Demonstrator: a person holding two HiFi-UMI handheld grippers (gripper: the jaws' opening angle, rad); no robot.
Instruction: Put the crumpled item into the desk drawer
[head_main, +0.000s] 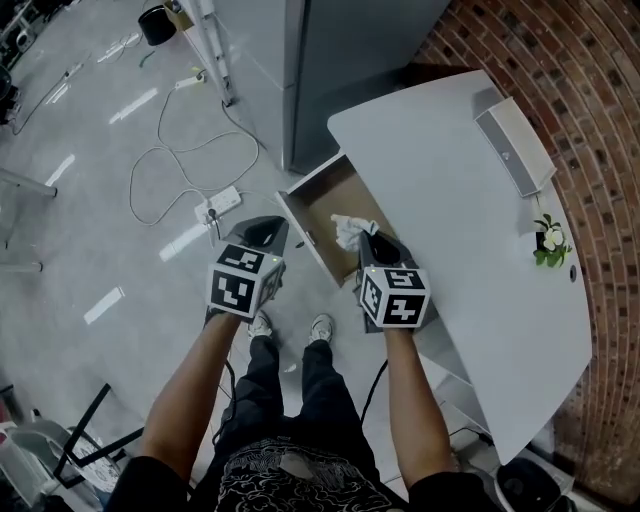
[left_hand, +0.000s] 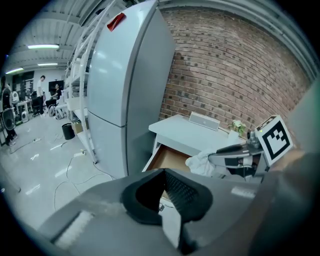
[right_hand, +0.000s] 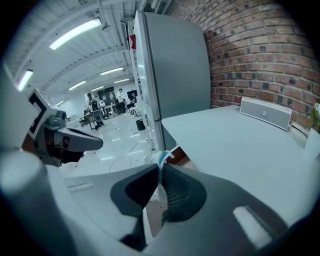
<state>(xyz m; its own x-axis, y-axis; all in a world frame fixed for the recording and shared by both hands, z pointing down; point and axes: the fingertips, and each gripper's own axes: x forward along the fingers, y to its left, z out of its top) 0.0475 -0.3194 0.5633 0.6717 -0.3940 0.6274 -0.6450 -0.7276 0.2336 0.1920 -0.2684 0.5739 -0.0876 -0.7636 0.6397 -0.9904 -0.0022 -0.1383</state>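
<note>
The drawer stands pulled out from the front edge of the white counter, with its brown bottom showing. The right tongs are closed on the crumpled item, a white wad with a bit of blue in it that is pinched between the two pads and sticks out past their tips. In the head view the wad hangs over the near right corner of the drawer, above its rim and not resting inside. The right forearm is bare and reaches straight forward and down from the body toward the drawer, with the marker cube facing up at the wrist end.

The left tongs are closed too, pad against pad, with nothing held between them. They are held just left of the drawer's outer front corner, over the floor, tips pointing ahead. The left forearm angles slightly outward from the body, level with the right one.

Behind the drawer, a tall grey cabinet stands against the end of the counter.
</note>
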